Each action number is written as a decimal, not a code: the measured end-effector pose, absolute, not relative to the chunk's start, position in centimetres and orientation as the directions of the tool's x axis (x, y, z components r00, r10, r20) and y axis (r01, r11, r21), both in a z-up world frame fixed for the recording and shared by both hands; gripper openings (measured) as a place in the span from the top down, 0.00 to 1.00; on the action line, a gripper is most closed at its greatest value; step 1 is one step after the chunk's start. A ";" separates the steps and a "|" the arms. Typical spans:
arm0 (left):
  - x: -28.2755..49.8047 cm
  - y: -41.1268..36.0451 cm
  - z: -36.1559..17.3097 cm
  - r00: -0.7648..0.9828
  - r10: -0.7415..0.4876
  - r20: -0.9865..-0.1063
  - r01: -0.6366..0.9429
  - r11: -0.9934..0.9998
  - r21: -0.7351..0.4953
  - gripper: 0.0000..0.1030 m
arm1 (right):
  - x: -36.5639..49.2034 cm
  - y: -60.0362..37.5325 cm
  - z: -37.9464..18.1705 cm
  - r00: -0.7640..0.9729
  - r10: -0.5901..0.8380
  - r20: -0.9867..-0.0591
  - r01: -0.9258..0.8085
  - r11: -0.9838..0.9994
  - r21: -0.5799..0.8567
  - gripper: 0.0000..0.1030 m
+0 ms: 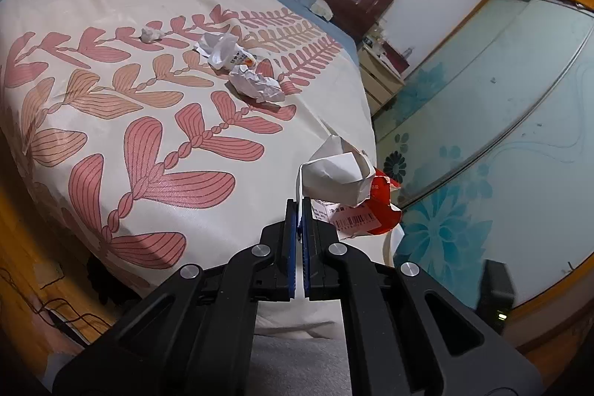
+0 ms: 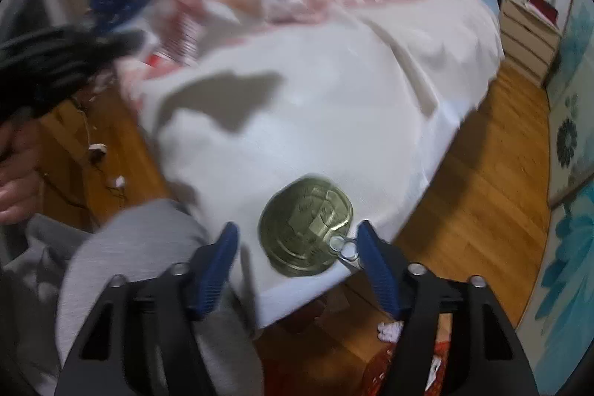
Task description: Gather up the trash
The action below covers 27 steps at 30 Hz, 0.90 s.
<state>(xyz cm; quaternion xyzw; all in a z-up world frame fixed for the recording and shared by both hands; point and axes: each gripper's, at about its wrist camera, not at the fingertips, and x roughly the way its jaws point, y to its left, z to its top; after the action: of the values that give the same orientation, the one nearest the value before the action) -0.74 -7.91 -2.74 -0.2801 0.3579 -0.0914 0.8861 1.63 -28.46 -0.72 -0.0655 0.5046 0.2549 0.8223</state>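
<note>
Can lid (image 2: 305, 227) between right gripper (image 2: 297, 240) fingers

A can lid (image 2: 305, 227) lies on the bed (image 2: 334, 106) by its near corner, between the right gripper's (image 2: 297, 240) spread fingers; crumpled paper (image 1: 257, 83) sits mid-bed, a wrapper (image 1: 226, 51) just behind at eleven o'clock, a small wad (image 1: 150, 34) further left.

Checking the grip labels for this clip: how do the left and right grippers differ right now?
The left gripper is shut, pinching white paper and a red wrapper; the right gripper is open, holding nothing. The left is raised over the bed; the right straddles a gold can lid lying at the bed's edge. Both have blue fingers.
</note>
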 end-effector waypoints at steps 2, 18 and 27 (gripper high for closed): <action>-0.6 -7.8 -2.8 0.727 -0.364 -0.582 -0.037 0.826 -0.563 0.98 | 1.8 -28.6 -1.0 0.349 0.364 -0.864 -0.477 0.862 0.170 0.52; 0.1 -9.1 -3.2 0.708 -0.400 -0.583 0.004 0.827 -0.563 0.98 | 1.6 -29.1 0.5 0.397 0.381 -0.835 -0.459 0.870 0.179 0.84; 0.6 -11.4 -3.3 0.685 -0.412 -0.600 0.046 0.847 -0.530 0.98 | 2.1 -30.6 2.0 0.429 0.398 -0.811 -0.416 0.884 0.214 0.91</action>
<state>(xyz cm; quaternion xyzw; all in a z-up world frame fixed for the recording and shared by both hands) 0.58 -11.36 -3.32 -0.2445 0.3748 -0.1295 0.8849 2.05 -30.56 1.98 -0.0094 0.4767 0.2409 0.8454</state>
